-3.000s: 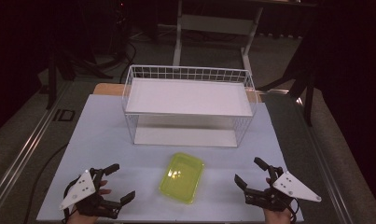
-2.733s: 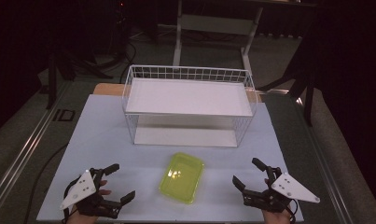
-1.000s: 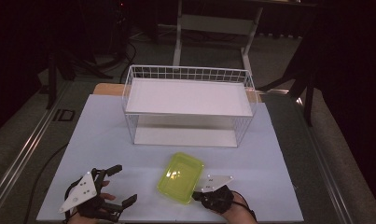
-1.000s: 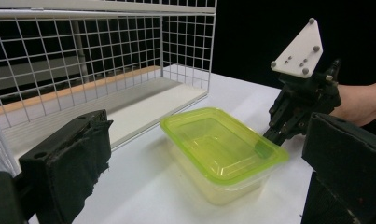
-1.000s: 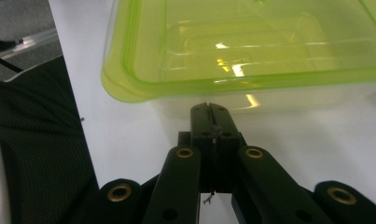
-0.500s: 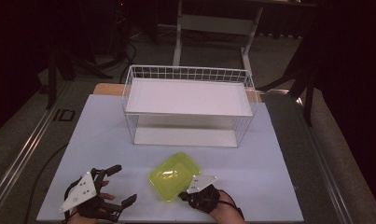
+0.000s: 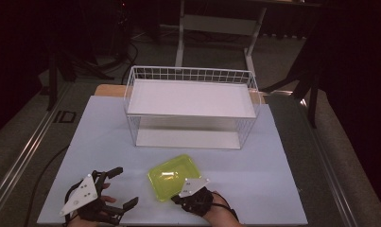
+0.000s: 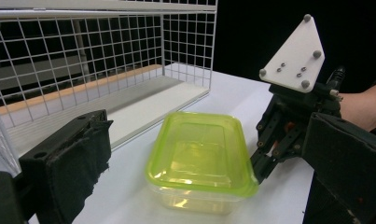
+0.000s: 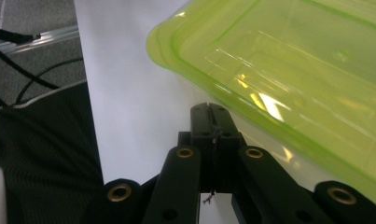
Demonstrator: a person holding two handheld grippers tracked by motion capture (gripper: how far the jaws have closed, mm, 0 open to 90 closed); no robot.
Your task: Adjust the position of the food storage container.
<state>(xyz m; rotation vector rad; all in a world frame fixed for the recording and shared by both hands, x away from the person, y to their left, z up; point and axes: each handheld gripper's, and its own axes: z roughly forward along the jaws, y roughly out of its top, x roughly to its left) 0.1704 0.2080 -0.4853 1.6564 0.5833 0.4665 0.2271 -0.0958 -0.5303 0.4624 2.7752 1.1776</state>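
Glossy translucent green rounded-rectangular container [image 7: 174,177]

We see the wire basket [image 7: 190,106] standing at the far middle of the table [image 7: 282,156]. The container [image 7: 171,175] lies on the table before it. The left gripper [image 7: 113,195] sits left of the container, well apart; the right gripper [image 7: 176,201] touches its near edge.

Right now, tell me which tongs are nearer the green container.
Right. The right tongs sit shut at the green container's near rim, touching or almost touching it. The left tongs rest open on the table, apart from it, off to its left.
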